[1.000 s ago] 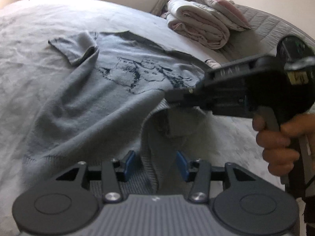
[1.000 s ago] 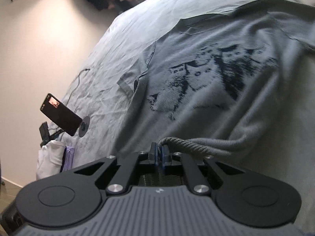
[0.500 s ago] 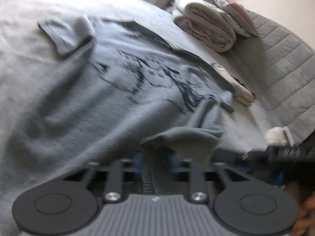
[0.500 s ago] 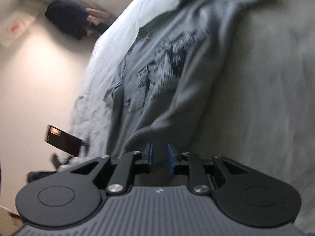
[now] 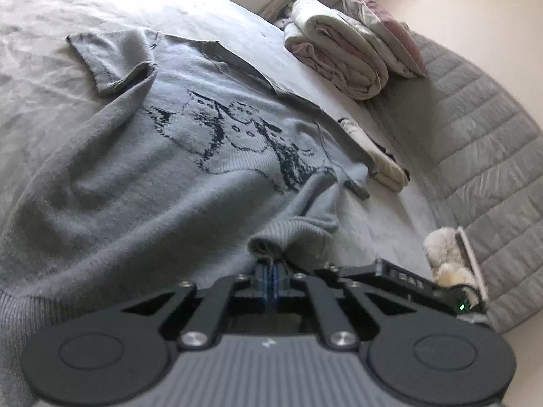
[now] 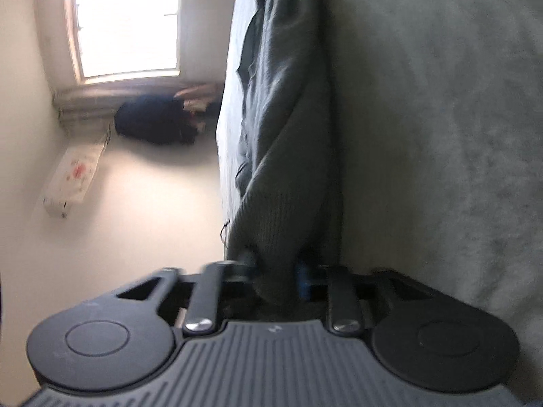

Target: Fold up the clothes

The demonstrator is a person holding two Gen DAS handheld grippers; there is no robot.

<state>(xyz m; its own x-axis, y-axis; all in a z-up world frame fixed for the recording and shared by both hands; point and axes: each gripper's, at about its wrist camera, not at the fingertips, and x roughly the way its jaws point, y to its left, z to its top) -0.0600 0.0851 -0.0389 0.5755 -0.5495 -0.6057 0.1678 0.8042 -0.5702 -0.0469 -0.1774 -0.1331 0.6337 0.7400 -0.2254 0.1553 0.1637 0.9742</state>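
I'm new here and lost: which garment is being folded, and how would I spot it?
Look at the wide grey bed. Spread across its middle lies a grey knit sweater, its hem pinched by the left tool. Unlike the rolled pink-white bedding near the headboard, it bears a dark animal pattern on the chest.

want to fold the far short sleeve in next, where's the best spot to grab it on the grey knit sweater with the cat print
Probably the ribbed cuff of the short sleeve on the grey knit sweater. It lies flat on the bed sheet, its cuff edge slightly curled up, so a low approach from the sheet side should catch both layers.
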